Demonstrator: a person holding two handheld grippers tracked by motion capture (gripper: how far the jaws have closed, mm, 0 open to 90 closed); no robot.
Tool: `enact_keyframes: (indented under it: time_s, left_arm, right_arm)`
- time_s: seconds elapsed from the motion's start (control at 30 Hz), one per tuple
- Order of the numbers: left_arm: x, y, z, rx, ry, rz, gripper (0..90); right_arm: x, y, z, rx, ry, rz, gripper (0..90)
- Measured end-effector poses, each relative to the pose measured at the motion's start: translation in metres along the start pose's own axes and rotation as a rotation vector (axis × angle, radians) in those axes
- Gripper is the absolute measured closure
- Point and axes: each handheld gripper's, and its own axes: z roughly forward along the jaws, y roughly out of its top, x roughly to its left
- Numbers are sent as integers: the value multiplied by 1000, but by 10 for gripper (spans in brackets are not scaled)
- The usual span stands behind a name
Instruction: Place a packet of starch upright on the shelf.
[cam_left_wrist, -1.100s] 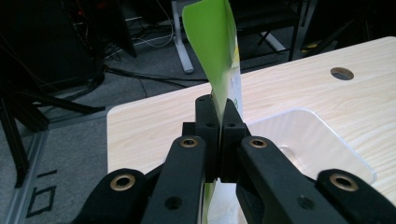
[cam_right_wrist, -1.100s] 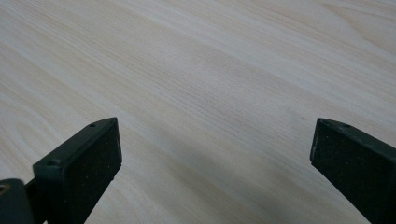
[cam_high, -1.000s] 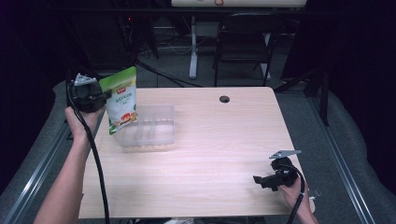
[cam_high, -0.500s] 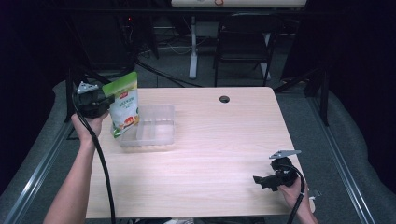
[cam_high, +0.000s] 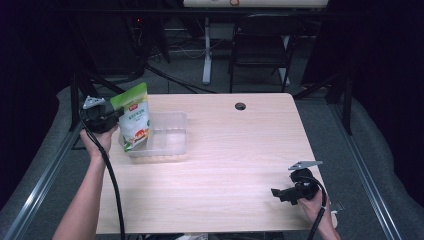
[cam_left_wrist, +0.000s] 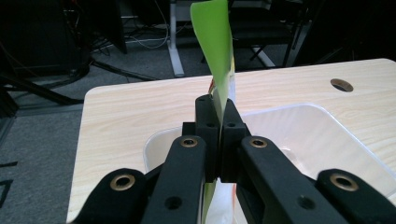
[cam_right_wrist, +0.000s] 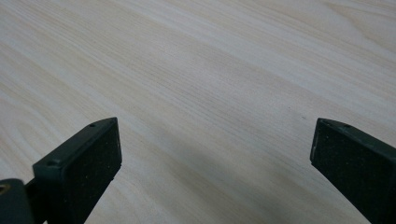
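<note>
The green and white pouch (cam_high: 135, 119) is up in the air over the left end of the clear plastic tub (cam_high: 170, 145), with its bottom corner dipping just inside the tub. So I'd say the job is about half done — the pouch has been picked up and brought to the tub, but it is not lying in it yet. What is left is to lower it in and let go.

The pouch stands almost straight up, tilted a little. It has a bright green top, a white front with a small red label and a picture near the bottom. It looks flat and floppy, like a soft bag that bends easily. In the left gripper view its thin green edge (cam_left_wrist: 215, 51) sticks up from between the jaws.

The left gripper (cam_high: 102, 116) sits just left of the tub, and its two black jaws are pinched tight on the pouch's side edge. The tub looks bare inside.

Far from the tub, down at the near right corner of the wooden table (cam_high: 235, 165), the right gripper (cam_high: 280, 193) rests low in the person's hand — its jaws are spread wide apart with nothing between them but table.
</note>
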Motion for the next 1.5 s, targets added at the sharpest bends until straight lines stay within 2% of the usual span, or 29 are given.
enact_keyframes:
  time_s: [0.07, 0.13, 0.6, 0.83, 1.03, 1.13, 1.23, 1.5]
  left_arm:
    - [0, -1, 0, 1, -1, -3, 900]
    - [0, -2, 0, 12, 10, 19, 900]
    - [5, -9, -4, 44, 26, 29, 900]
    - [13, -18, -8, 63, 62, 30, 900]
    - [22, -24, -10, 70, 51, 19, 900]
    - [23, -24, -10, 76, 53, 23, 900]
    - [22, -25, -10, 89, 72, 53, 899]
    - [26, -26, -10, 91, 83, 49, 852]
  right_arm:
    - [0, 0, 0, -1, 2, -1, 16]
    - [0, -1, -1, -3, -5, 2, 16]
    - [-1, -2, -3, -4, -10, 6, 16]
    - [-1, -2, -3, -6, -10, 8, 16]
    - [-1, -2, -2, 0, -7, 7, 16]
    - [-1, -2, -3, -2, -11, 7, 16]
    - [-1, -2, -2, 3, -8, 7, 16]
    - [-1, -2, -2, -3, -12, 7, 16]
